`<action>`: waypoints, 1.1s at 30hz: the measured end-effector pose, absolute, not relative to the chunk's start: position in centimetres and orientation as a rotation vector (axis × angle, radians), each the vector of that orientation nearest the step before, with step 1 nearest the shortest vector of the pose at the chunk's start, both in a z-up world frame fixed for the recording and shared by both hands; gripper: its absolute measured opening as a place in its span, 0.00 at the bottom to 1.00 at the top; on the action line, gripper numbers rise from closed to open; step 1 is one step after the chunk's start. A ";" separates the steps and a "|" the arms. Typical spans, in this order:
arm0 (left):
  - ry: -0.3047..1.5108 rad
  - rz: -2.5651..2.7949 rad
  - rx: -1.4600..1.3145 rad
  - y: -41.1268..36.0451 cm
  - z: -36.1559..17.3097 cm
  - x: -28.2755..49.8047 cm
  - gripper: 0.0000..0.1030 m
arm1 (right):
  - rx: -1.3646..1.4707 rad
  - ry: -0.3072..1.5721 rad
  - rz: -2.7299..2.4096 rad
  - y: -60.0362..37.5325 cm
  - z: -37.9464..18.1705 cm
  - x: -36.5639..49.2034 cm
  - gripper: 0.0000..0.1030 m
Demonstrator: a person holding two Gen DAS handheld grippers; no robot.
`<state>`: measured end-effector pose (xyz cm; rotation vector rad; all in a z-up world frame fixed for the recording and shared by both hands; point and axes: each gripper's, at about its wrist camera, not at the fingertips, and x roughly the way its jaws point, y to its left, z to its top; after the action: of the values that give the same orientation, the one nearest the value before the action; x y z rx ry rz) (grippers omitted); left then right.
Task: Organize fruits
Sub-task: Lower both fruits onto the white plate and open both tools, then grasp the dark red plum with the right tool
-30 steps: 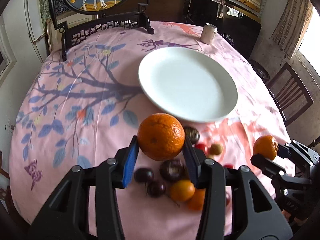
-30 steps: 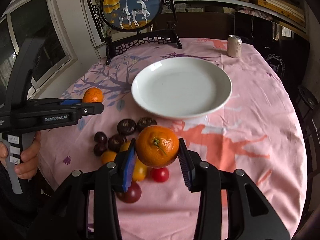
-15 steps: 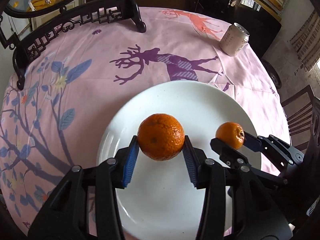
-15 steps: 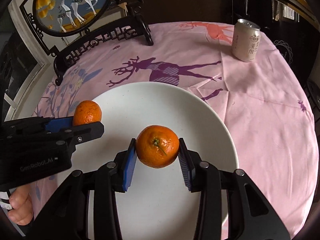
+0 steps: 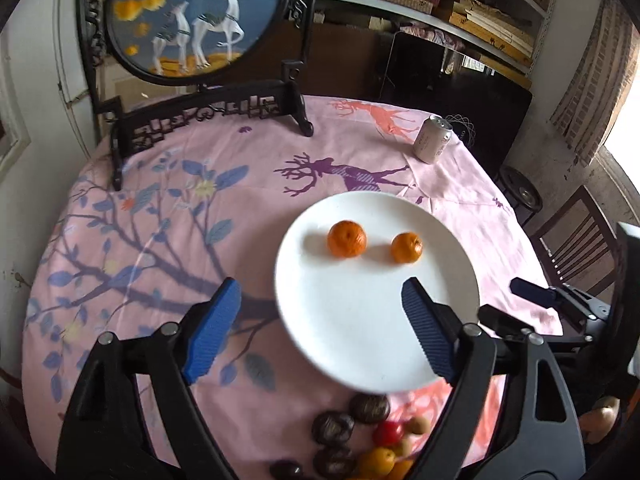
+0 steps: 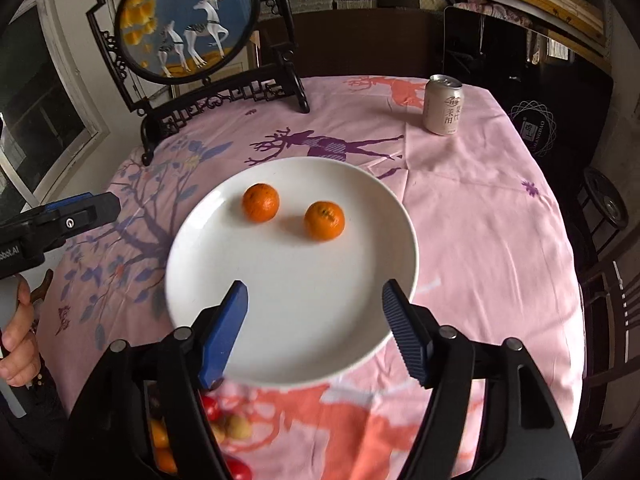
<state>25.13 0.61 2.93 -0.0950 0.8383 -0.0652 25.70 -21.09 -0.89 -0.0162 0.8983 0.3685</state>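
Nearest, the left gripper point(image 5: 320, 320) is seen with its jaws opening wide and nothing between them; the right gripper point(image 6: 316, 320) is likewise opening and empty. Neither claw has hold of any fruit.

Below and between the fingers, at the near edge of the table point(image 5: 140, 208), a loose pile of fruit point(image 5: 360, 440) is left on the pink cloth: dark wrinkled pieces, a red one, small yellow and orange ones. Part of the pile is hidden behind the grippers, so its full count cannot be told.

Beyond it, the white plate point(image 6: 296, 320) is set on the cloth. Two oranges are lying on its far half, apart from each other and well inside the rim: a left orange point(image 6: 261, 202) and a right orange point(image 6: 324, 220).

Farther back, a can point(image 6: 443, 105) is standing upright near the far right edge, and a framed deer screen point(image 6: 188, 16) is stood at the far left.

Risk is judged as follows. The oranges are round and unrestrained, so they could be rolled toward the rim if the plate is bumped by a finger on the way back to the pile. The pile is tightly packed; neighbouring fruit could be scattered or a soft piece crushed by a careless close. Both grippers work close together, so a collision is possible.
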 end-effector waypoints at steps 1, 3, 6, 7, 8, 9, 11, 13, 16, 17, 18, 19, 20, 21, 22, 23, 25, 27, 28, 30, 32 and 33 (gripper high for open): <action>0.830 -0.049 -0.084 0.8 2.5 22.9 0.84 | -0.015 0.885 0.368 -21.0 -1.0 23.4 0.68; 0.828 -0.059 -0.105 1.4 1.1 19.1 0.85 | 0.001 0.872 0.359 -20.8 -1.9 19.4 0.68; 0.836 -0.058 -0.138 2.2 -1.3 14.8 0.85 | 0.043 0.885 0.347 -20.7 -3.3 15.5 0.68; 0.831 -0.048 -0.135 2.5 -1.9 13.7 0.85 | 0.048 0.891 0.340 -20.6 -3.5 14.7 0.68; 0.828 -0.044 -0.129 2.7 -2.3 12.7 0.85 | 0.044 0.893 0.334 -20.4 -3.5 14.0 0.68; 0.825 -0.044 -0.119 2.7 -2.6 11.9 0.84 | 0.033 0.891 0.330 -20.3 -3.4 13.4 0.68; 0.824 -0.028 -0.096 3.0 -3.1 10.8 0.84 | 0.013 0.878 0.324 -20.0 -3.0 12.3 0.68; 0.842 -0.021 -0.086 3.4 -3.9 9.9 0.84 | 0.005 0.876 0.335 -19.6 -2.9 11.2 0.68; 0.883 -0.043 -0.091 3.5 -5.1 8.8 0.84 | -0.029 0.908 0.397 -18.2 -4.0 9.5 0.68; 0.895 -0.051 -0.089 3.5 -5.5 8.4 0.84 | -0.045 0.932 0.419 -17.6 -4.8 9.0 0.68; 0.903 -0.055 -0.086 3.4 -5.8 8.1 0.84 | -0.059 0.957 0.444 -17.0 -5.5 8.5 0.68; 0.910 -0.059 -0.081 3.4 -6.0 7.9 0.84 | -0.073 0.979 0.464 -16.4 -6.2 8.2 0.68; 0.915 -0.058 -0.075 3.3 -6.2 7.7 0.85 | -0.086 0.995 0.479 -15.9 -6.8 7.8 0.68; 0.919 -0.056 -0.073 3.3 -6.3 7.6 0.85 | -0.097 1.001 0.488 -15.5 -7.2 7.5 0.68; 0.923 -0.058 -0.074 3.3 -6.4 7.6 0.85 | -0.104 1.001 0.496 -15.2 -7.5 7.3 0.68; 0.930 -0.059 -0.077 3.4 -6.6 7.6 0.85 | -0.108 0.998 0.503 -14.9 -7.7 7.2 0.68; 0.945 -0.056 -0.084 3.5 -6.9 7.6 0.85 | -0.114 0.996 0.511 -14.6 -8.2 7.2 0.68; 0.947 -0.060 -0.086 3.4 -6.9 7.4 0.85 | -0.118 0.999 0.519 -14.3 -8.9 7.4 0.66; 0.944 -0.061 -0.081 3.3 -6.8 7.2 0.85 | -0.119 1.001 0.525 -14.2 -9.2 7.6 0.53; 0.943 -0.060 -0.070 3.0 -6.7 7.1 0.85 | -0.126 0.999 0.507 -14.2 -9.9 8.0 0.39; 0.947 -0.067 -0.061 2.6 -6.7 6.9 0.85 | -0.114 0.994 0.516 -14.6 -10.0 8.2 0.38; 0.951 -0.071 -0.055 2.3 -6.7 6.9 0.85 | -0.106 0.993 0.518 -14.8 -10.0 8.2 0.38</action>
<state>6.93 2.34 -6.74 -0.0553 0.9512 -0.0713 8.15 -14.85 -9.96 -0.1056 0.9928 0.5181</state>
